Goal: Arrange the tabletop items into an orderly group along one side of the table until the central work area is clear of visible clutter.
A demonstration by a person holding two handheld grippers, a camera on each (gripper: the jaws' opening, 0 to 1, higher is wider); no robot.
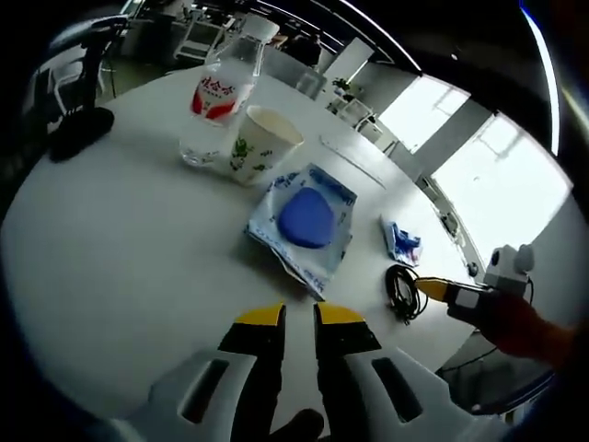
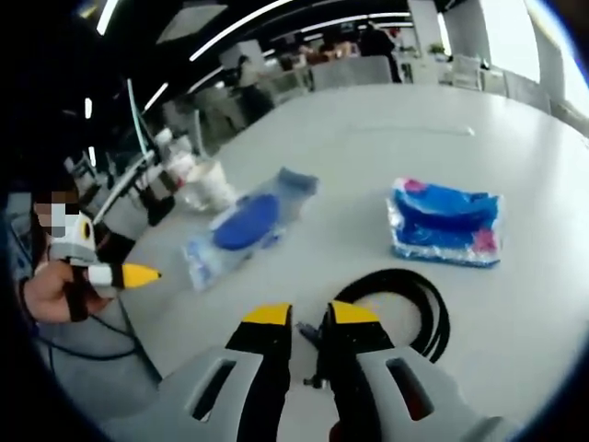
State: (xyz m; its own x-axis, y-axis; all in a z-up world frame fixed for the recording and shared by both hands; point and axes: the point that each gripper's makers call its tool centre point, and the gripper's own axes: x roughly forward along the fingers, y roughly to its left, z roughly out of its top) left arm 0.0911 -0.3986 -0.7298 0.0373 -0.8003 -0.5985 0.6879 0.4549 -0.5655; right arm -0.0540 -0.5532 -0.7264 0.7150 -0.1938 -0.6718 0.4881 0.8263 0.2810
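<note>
Bottle (image 1: 224, 92), paper cup (image 1: 260, 143) upright together; blue packet (image 1: 304, 221) flat; black cable (image 2: 405, 308) coiled.

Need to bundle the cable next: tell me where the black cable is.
In the right gripper view the black cable lies coiled on the white table, right of the right gripper, below the blue packet.

the left gripper view looked down from above the near edge of the white bench (image 1: 120, 267), facing across it toward the blue pouch (image 1: 306, 219), with the paper cup (image 1: 259, 145) and bottle (image 1: 224, 97) beyond the pouch. the right gripper view sat lower and nearer the bench (image 2: 386, 138), with the black cable (image 2: 409, 308) close by, facing the blue pouch (image 2: 244, 224) from its opposite side. both views shared the pouch, the cable (image 1: 402, 291) and the small blue packet (image 2: 446, 221) (image 1: 402, 242).
</note>
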